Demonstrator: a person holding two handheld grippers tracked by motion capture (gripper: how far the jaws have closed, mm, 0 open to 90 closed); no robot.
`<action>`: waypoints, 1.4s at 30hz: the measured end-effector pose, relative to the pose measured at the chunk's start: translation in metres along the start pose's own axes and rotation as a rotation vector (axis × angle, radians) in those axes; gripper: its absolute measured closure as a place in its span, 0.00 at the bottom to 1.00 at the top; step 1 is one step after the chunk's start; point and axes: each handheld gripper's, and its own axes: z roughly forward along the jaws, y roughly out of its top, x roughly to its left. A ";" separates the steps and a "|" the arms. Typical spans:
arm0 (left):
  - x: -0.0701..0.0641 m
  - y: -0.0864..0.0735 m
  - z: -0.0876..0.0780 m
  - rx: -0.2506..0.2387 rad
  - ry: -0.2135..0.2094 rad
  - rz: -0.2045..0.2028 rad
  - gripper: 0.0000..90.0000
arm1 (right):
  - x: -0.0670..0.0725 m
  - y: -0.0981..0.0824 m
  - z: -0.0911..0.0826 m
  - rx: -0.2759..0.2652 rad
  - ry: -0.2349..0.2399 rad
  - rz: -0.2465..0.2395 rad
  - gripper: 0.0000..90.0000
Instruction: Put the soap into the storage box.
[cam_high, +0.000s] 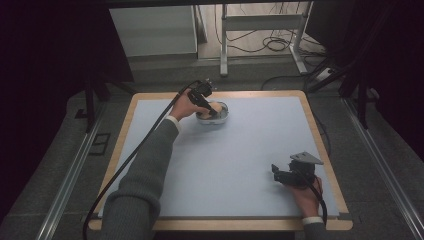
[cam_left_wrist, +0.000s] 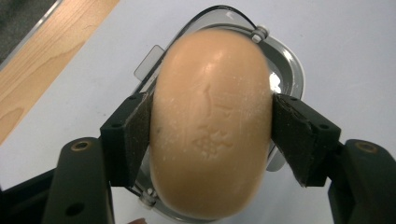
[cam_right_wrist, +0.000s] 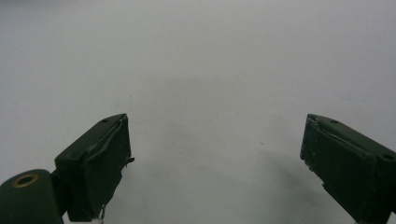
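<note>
Left gripper (cam_left_wrist: 210, 135) clamped on peach-coloured oval soap bar (cam_left_wrist: 211, 126), bar right over clear plastic soap dish (cam_left_wrist: 286, 70) at far side of pale blue mat (cam_high: 240, 160); seated or lifted, cannot tell. Judged step: soap transfer at dish; next move needs level, steady travel. Left arm stretched forward. Right gripper (cam_right_wrist: 215, 163) idle near front edge, jaws wide apart, empty.

The worktop (cam_high: 240, 165) is evenly lit from above, while the surroundings in the high view are left dark. The soap (cam_left_wrist: 212, 126) is rendered soft-edged and slightly blurred in the left gripper view, where a small glare is caught on the dish (cam_left_wrist: 287, 74) rim. Faint, diffuse shadows are cast in the right gripper view.
</note>
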 end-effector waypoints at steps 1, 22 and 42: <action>-0.001 0.001 -0.002 -0.006 -0.004 0.002 0.36 | 0.000 0.000 0.000 0.000 -0.001 0.000 0.09; -0.023 -0.028 -0.044 -0.097 0.042 -0.001 0.30 | 0.000 0.000 0.000 -0.004 -0.001 -0.001 0.09; -0.067 -0.130 -0.089 -0.239 0.059 -0.069 0.24 | -0.001 -0.001 -0.002 -0.017 0.002 0.001 0.09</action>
